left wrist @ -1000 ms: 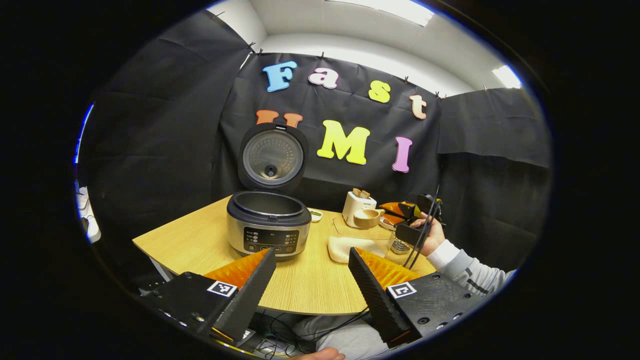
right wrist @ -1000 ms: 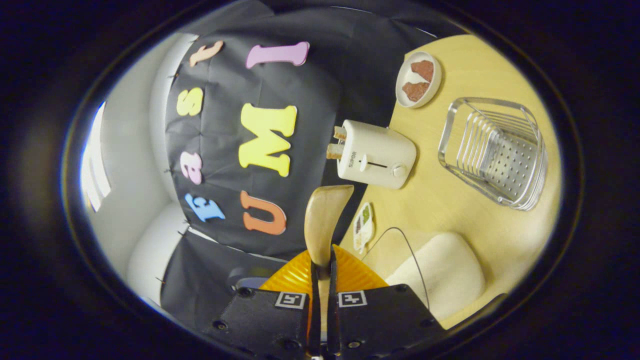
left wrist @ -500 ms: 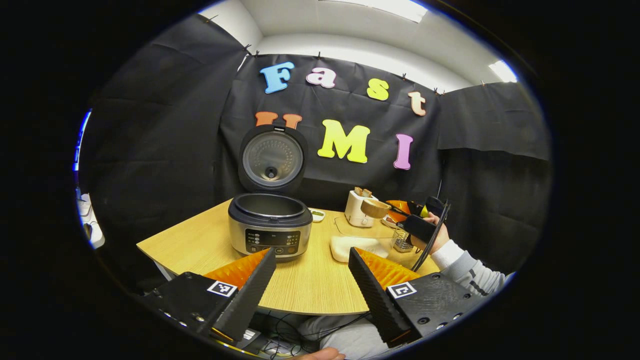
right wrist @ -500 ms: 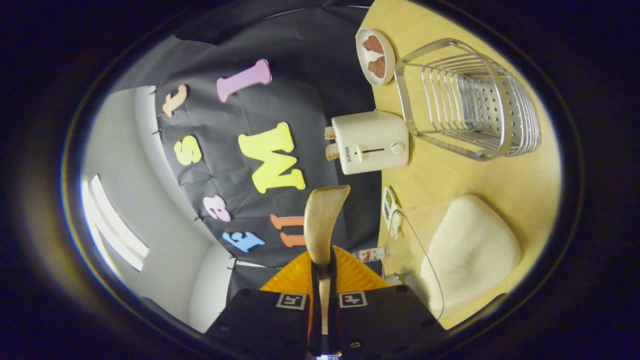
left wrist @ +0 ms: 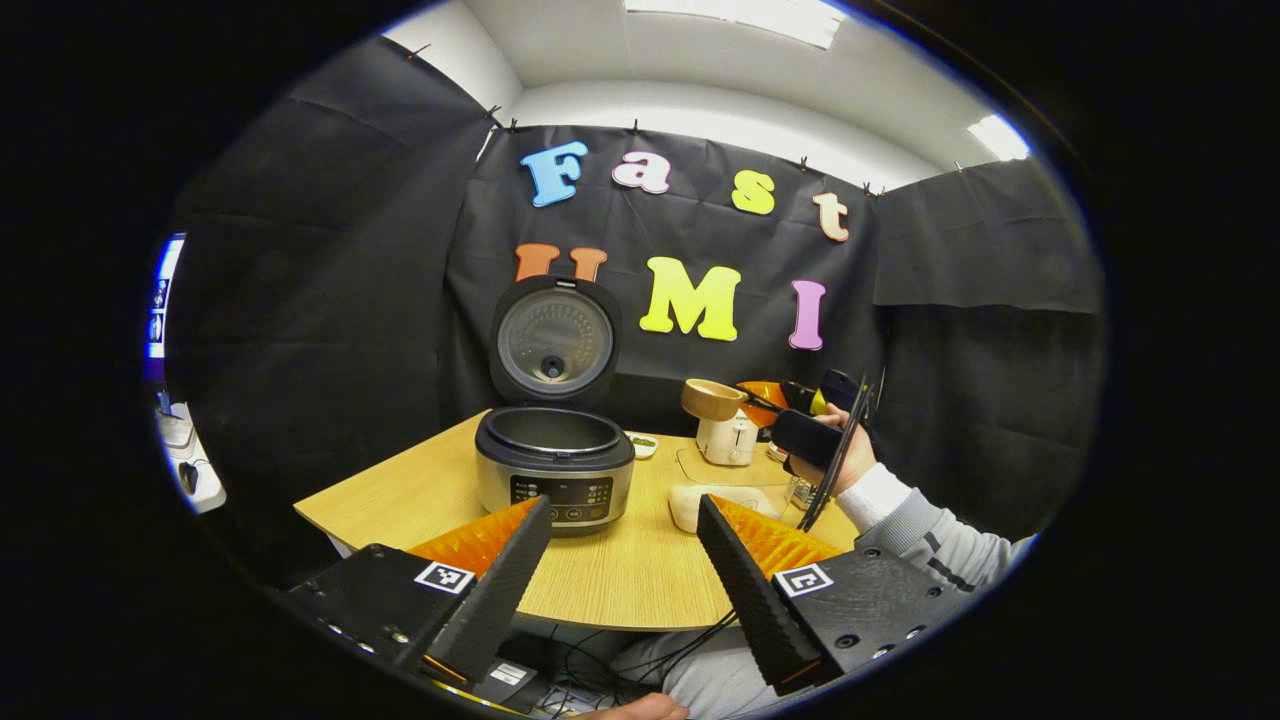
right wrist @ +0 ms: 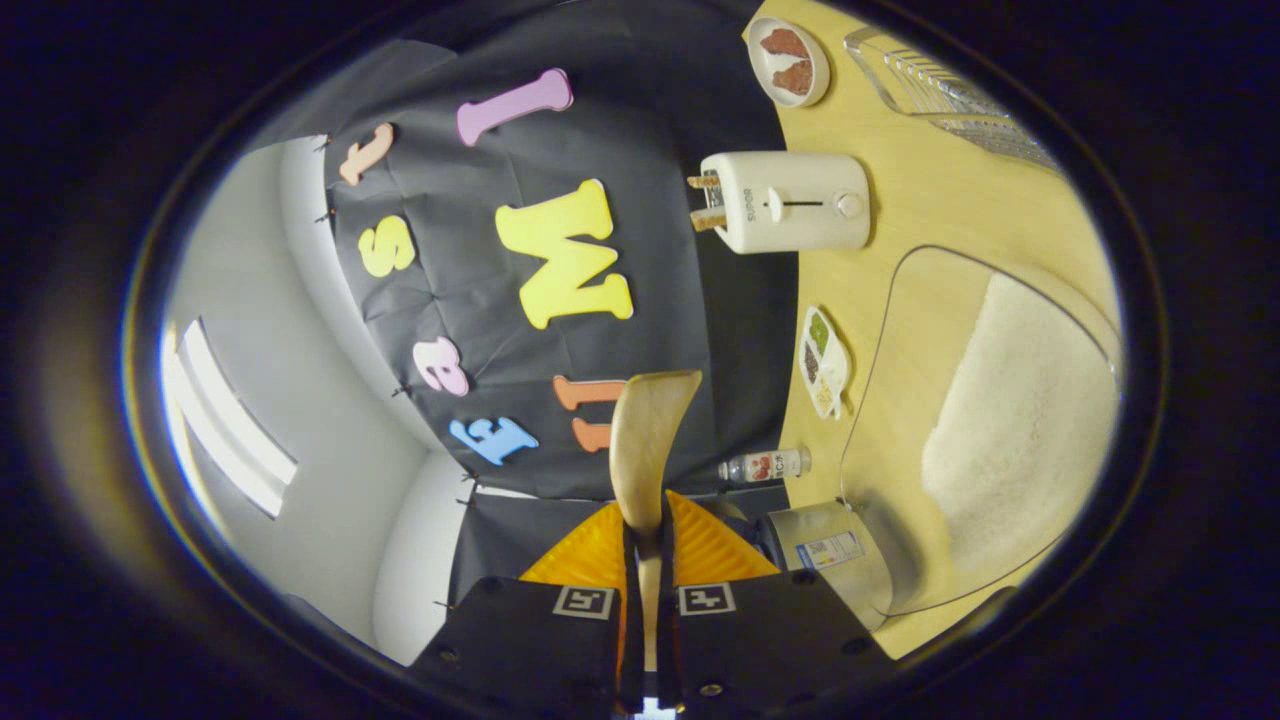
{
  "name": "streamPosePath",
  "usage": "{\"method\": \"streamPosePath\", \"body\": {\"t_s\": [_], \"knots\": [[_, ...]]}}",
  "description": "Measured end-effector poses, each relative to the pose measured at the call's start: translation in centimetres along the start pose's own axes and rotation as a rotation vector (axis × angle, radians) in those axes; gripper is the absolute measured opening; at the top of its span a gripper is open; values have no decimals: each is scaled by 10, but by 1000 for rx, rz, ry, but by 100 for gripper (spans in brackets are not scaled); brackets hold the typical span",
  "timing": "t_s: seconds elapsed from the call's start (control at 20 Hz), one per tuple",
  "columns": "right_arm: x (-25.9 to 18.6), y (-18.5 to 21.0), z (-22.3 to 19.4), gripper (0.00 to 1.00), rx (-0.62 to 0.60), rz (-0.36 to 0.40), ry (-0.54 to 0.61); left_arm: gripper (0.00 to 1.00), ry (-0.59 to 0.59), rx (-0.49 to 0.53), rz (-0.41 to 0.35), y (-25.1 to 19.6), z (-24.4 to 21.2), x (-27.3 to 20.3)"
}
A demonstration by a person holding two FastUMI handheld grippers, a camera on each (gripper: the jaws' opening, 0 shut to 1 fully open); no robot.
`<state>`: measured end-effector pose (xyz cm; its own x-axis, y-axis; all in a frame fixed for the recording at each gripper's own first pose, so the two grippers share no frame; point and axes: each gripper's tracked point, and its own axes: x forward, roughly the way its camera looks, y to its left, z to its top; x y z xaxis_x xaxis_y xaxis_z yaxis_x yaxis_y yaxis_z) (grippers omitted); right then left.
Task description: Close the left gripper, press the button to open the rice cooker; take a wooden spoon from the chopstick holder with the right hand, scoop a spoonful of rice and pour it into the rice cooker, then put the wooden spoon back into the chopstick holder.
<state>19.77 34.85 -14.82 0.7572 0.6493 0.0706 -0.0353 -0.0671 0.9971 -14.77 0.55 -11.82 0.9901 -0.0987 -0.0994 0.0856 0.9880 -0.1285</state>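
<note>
The rice cooker point(left wrist: 555, 470) stands on the wooden table point(left wrist: 400, 500) with its lid point(left wrist: 555, 340) raised and the pot open. My left gripper point(left wrist: 620, 560) hovers open at the table's near edge, well short of the cooker. To the right, a hand holds my right gripper point(left wrist: 815, 435) in the air, with the wooden spoon point(left wrist: 712, 398) pointing toward the cooker. In the right gripper view, rolled on its side, my right gripper point(right wrist: 646, 545) is shut on the wooden spoon point(right wrist: 648, 440). The clear tray of rice point(right wrist: 1010, 410) lies beside it. Whether the spoon carries rice I cannot tell.
A white toaster point(right wrist: 790, 200) stands behind the rice tray. Near it sit a small dish with red pieces point(right wrist: 793, 62), a divided condiment dish point(right wrist: 825, 360) and a small bottle point(right wrist: 765, 466). The metal wire holder point(right wrist: 940, 95) is at the table's far side.
The right gripper has lifted the spoon higher and carried it from the wire holder toward the rice tray and cooker. The left gripper has drawn back slightly, still open.
</note>
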Motion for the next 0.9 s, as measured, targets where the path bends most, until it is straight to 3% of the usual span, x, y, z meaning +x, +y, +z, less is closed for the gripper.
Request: {"method": "streamPosePath", "body": {"t_s": [0.3, 0.45, 0.9], "knots": [[37, 19, -42, 10, -92, -31, 29, 94, -29, 7, 46, 33, 4, -18], [56, 17, -64, 10, -167, -81, 52, 94, -35, -15, 68, 49, 3, -28], [92, 2, -109, 10, -542, -271, 75, 94, -76, -20, 69, 56, 2, -49]]}}
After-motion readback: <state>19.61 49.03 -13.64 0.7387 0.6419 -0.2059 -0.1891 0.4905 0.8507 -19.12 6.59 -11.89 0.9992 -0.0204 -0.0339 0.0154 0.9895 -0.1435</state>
